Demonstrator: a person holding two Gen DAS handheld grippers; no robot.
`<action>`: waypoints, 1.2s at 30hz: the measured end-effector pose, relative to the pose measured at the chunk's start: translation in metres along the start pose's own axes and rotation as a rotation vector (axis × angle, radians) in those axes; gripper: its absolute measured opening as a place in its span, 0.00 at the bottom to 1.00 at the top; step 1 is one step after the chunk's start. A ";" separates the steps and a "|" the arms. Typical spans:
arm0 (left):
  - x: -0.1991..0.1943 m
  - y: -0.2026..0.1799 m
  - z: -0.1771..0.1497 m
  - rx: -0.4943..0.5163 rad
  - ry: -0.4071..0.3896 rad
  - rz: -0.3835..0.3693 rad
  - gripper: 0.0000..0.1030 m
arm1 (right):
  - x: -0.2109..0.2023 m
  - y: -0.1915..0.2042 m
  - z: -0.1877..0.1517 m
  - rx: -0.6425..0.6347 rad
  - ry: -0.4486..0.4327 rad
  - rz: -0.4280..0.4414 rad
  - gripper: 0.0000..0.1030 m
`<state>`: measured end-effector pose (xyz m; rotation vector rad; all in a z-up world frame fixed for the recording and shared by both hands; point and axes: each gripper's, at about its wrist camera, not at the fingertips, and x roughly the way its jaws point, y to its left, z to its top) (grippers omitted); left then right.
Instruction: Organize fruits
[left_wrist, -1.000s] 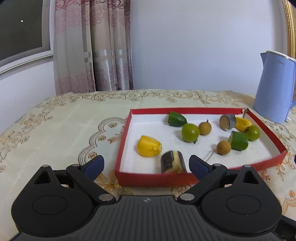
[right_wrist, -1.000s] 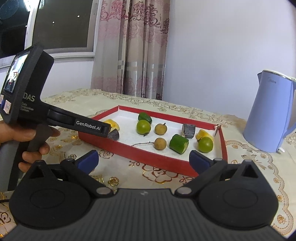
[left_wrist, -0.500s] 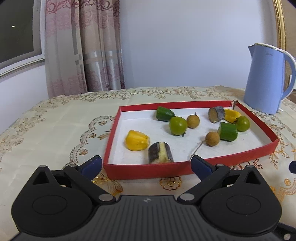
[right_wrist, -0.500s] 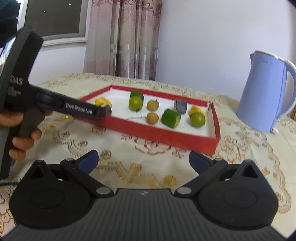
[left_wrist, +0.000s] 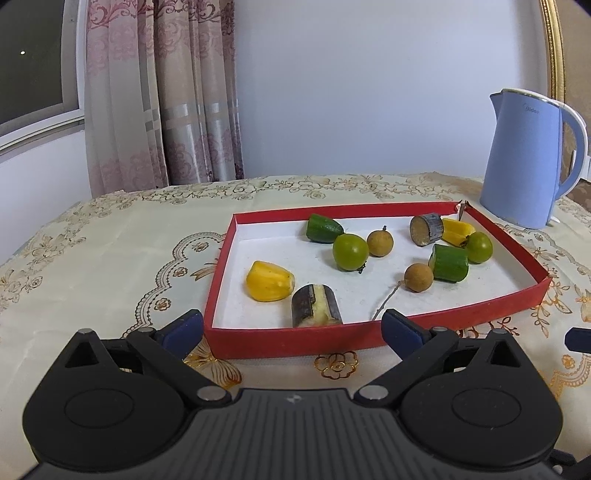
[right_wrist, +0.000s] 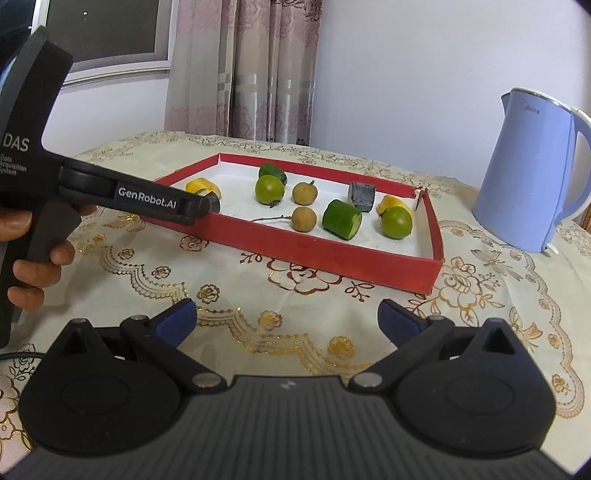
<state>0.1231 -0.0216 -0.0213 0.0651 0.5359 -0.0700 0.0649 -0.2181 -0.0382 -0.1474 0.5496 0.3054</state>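
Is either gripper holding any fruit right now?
No. The left gripper and right gripper are both open and empty; all fruit lies in the red tray.

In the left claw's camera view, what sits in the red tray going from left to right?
Yellow fruit piece → dark-skinned cut stalk → left green round fruit → upper brown round fruit → lower brown round fruit → green cut chunk → right green round fruit.

"GenRobot.AI", "DAS" on left gripper (right_wrist: 212, 203), "Midea" on kettle (right_wrist: 524, 177)
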 end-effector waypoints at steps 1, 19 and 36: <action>0.000 0.000 0.000 0.001 -0.001 0.001 1.00 | 0.000 0.000 0.000 0.000 0.001 0.000 1.00; -0.002 0.001 0.001 -0.003 -0.001 -0.013 1.00 | -0.016 -0.005 -0.007 -0.009 0.020 -0.055 1.00; -0.003 0.004 0.000 -0.021 -0.005 -0.022 1.00 | 0.008 -0.019 -0.010 0.072 0.147 0.040 1.00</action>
